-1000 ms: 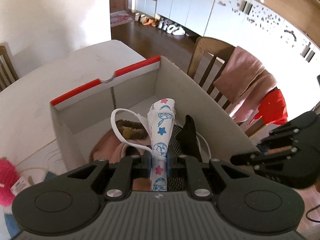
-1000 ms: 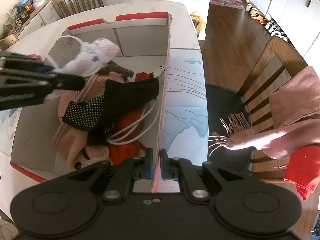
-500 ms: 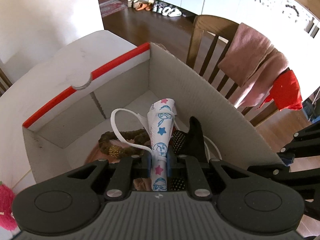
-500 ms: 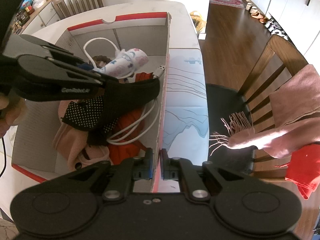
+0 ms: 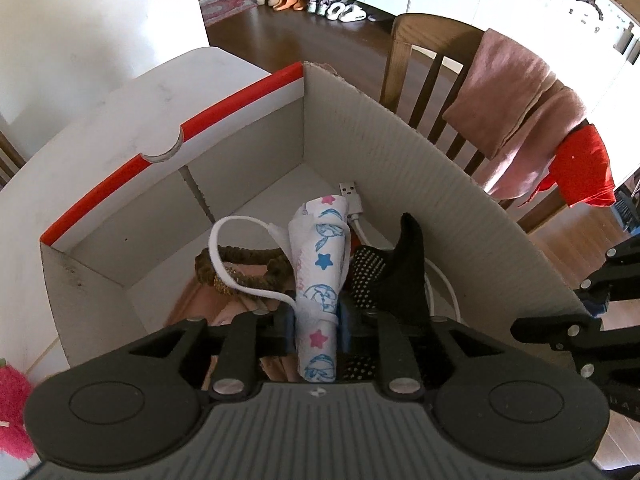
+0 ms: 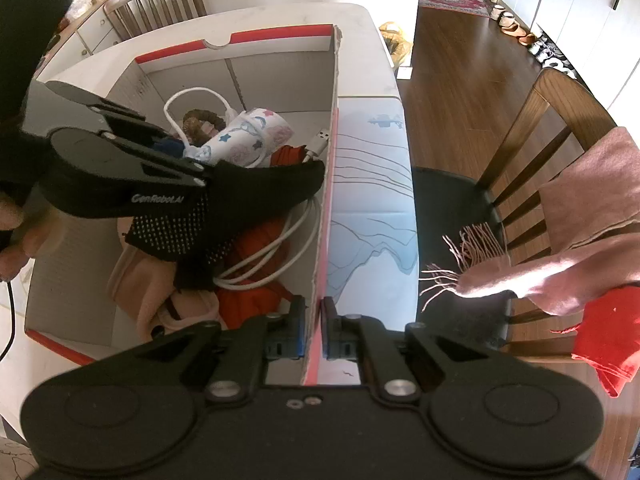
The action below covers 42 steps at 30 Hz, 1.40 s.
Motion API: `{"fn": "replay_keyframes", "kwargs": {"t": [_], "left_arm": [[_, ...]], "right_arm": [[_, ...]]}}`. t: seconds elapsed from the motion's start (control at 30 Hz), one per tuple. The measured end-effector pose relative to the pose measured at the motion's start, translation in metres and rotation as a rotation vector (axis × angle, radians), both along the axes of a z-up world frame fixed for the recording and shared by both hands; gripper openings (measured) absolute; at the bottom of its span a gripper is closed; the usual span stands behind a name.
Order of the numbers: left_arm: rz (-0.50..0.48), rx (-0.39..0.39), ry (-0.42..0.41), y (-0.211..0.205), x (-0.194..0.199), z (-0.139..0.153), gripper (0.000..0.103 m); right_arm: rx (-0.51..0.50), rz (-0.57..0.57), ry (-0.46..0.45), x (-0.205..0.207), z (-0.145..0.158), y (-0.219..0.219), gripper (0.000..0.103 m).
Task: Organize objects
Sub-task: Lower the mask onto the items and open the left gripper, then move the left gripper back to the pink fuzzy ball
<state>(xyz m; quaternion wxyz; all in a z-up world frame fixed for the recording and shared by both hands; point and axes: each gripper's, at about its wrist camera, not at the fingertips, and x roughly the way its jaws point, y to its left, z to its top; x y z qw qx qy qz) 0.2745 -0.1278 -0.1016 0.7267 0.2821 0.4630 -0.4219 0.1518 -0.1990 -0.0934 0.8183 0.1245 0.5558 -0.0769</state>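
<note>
I noted the left gripper (image 5: 316, 316) clenched on the rolled mask (image 5: 320, 264) above the box (image 5: 440, 200), the right gripper (image 6: 314, 324) clamping its wall; risk: the ear loop (image 5: 236, 256) snagging the jaws on release.

Left claw (image 5: 317, 330): held low inside the box (image 5: 420, 184), both fingers pressed onto a rolled printed face mask (image 5: 320, 276) that stood up between them; the bare hand (image 6: 12, 224) gripping its handle showed at the left edge of the right wrist view. Right claw (image 6: 313, 330): positioned at the box's near corner, one finger inside the side wall and one outside, closed onto the cardboard edge.
</note>
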Motion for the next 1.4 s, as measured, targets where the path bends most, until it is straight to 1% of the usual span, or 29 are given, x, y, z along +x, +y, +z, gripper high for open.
{"fn": "replay_keyframes", "kwargs": {"t": [0.07, 0.23, 0.27, 0.3, 0.33, 0.37, 0.4, 0.57, 0.67, 0.87, 0.97, 1.03, 1.13, 1.3, 1.4], "left_arm": [[0.0, -0.003, -0.006, 0.002, -0.001, 0.001, 0.028], [0.007, -0.008, -0.022, 0.006, -0.004, 0.003, 0.032], [0.009, -0.009, -0.022, 0.008, -0.004, 0.003, 0.035], [0.012, -0.013, -0.02, 0.01, -0.004, 0.004, 0.044], [0.013, -0.019, -0.02, 0.011, -0.004, 0.005, 0.05], [0.017, -0.023, -0.023, 0.013, -0.004, 0.007, 0.058], [0.019, -0.03, -0.029, 0.015, -0.005, 0.009, 0.06], [0.036, -0.06, -0.022, 0.024, -0.005, 0.018, 0.06], [0.044, -0.083, -0.02, 0.032, -0.005, 0.025, 0.062], [0.075, -0.156, -0.005, 0.059, -0.007, 0.047, 0.063], [0.096, -0.203, -0.006, 0.078, -0.009, 0.061, 0.068], [0.112, -0.23, -0.01, 0.091, -0.009, 0.07, 0.069], [0.148, -0.253, -0.017, 0.11, -0.006, 0.08, 0.07], [0.239, -0.272, -0.029, 0.145, 0.004, 0.087, 0.082], [0.297, -0.274, -0.033, 0.167, 0.014, 0.088, 0.083]], "right_arm": [[0.0, 0.0, 0.0, 0.0, 0.0, 0.0, 0.007], [-0.001, 0.001, 0.0, 0.0, 0.0, 0.0, 0.007], [-0.001, 0.002, 0.0, 0.0, 0.0, 0.001, 0.007], [-0.001, 0.002, 0.0, 0.0, 0.0, 0.0, 0.007], [-0.001, 0.001, 0.0, 0.0, 0.0, 0.001, 0.007], [-0.002, 0.001, 0.0, 0.0, 0.0, 0.001, 0.007], [-0.002, 0.001, 0.0, 0.0, 0.0, 0.001, 0.007], [-0.004, 0.003, 0.001, 0.0, 0.0, 0.001, 0.007], [-0.004, 0.003, 0.001, 0.0, 0.001, 0.002, 0.007], [-0.006, 0.005, 0.002, 0.001, 0.001, 0.002, 0.007], [-0.009, 0.006, 0.003, 0.001, 0.001, 0.002, 0.007], [-0.01, 0.007, 0.004, 0.0, 0.001, 0.002, 0.007], [-0.011, 0.008, 0.004, 0.001, 0.001, 0.002, 0.007], [-0.011, 0.008, 0.004, 0.001, 0.001, 0.003, 0.007], [-0.011, 0.008, 0.005, 0.001, 0.001, 0.003, 0.007]]}}
